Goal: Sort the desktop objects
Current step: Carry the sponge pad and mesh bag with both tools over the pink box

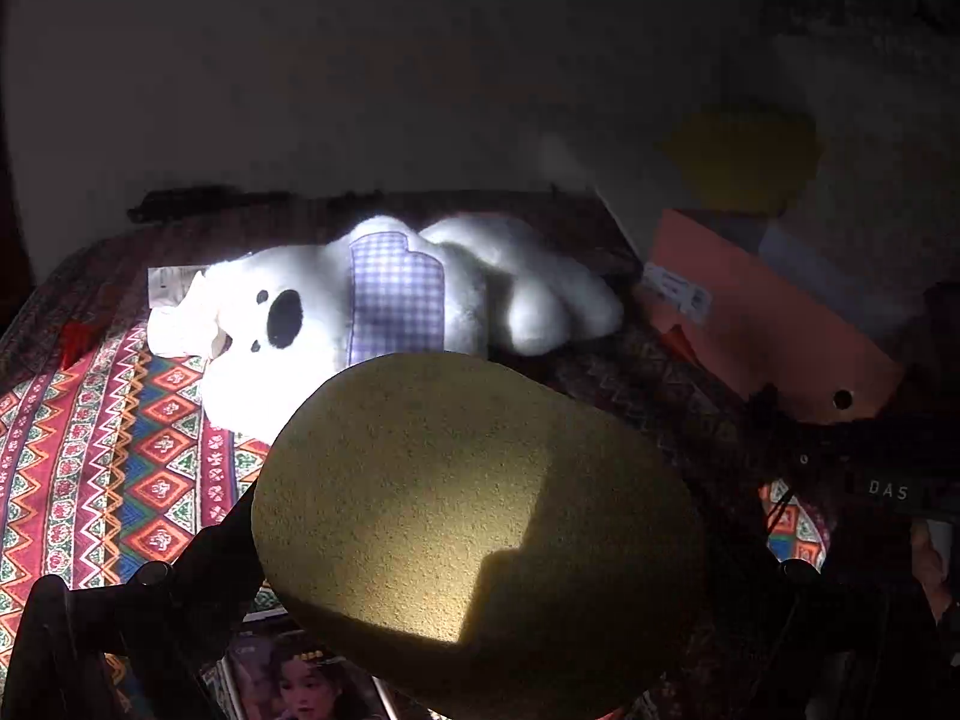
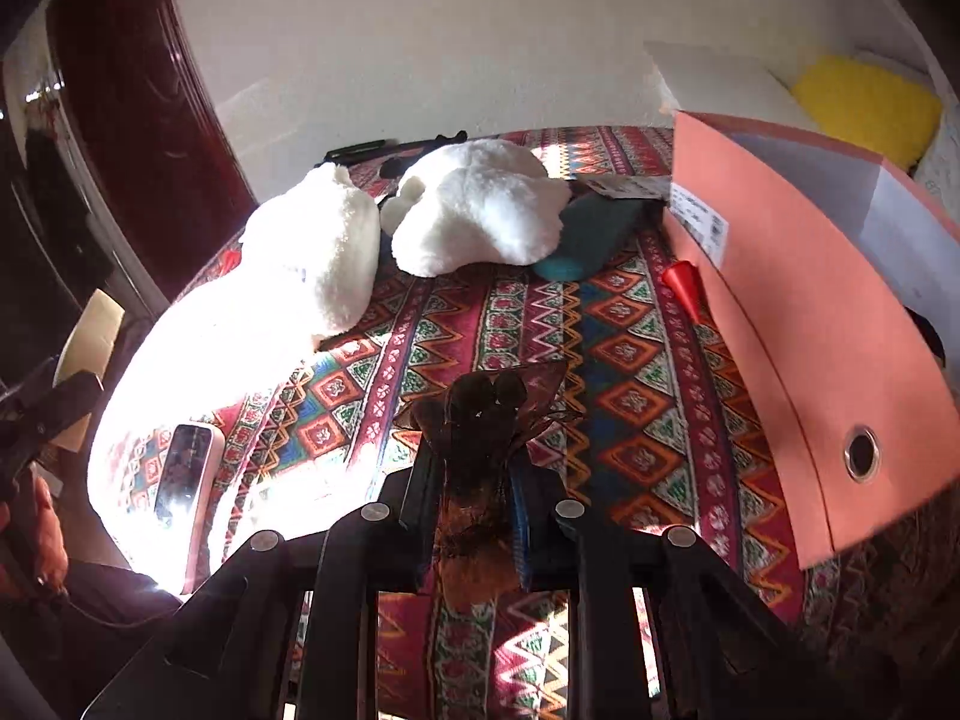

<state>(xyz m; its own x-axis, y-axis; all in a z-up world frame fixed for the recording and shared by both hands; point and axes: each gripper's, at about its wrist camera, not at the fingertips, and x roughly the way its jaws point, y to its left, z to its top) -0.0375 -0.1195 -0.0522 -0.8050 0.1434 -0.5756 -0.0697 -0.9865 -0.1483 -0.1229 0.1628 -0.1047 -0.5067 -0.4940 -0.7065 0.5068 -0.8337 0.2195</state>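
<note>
my left gripper [image 1: 480,540] has a big yellow egg-shaped sponge [image 1: 474,516] clamped between its fingers, and it fills most of the left wrist view. behind it there's one white plush toy [image 1: 384,306] lying on the patterned tablecloth [image 1: 120,450], face toward the camera, with a purple checked patch on it. a crumpled white tissue [image 1: 180,324] sits right against the plush's left side. off to the right is one orange storage box [image 1: 774,324] with a white label and a round metal-ringed hole.

my right gripper [image 2: 480,456] is closed on a dark brown bunch of something in a wispy mesh wrap [image 2: 486,420], can't tell exactly what it is. it's held just over the cloth, near the middle of the table. from this side i count one phone [image 2: 183,474] lying flat on the left in a blown-out patch of sunlight, one teal roll [image 2: 591,234] tucked against the plush [image 2: 474,204], one small red cone [image 2: 684,288] touching the orange box's front wall, and one yellow fluffy thing [image 2: 864,108] behind the box. the box stands along the right edge of the table.
</note>
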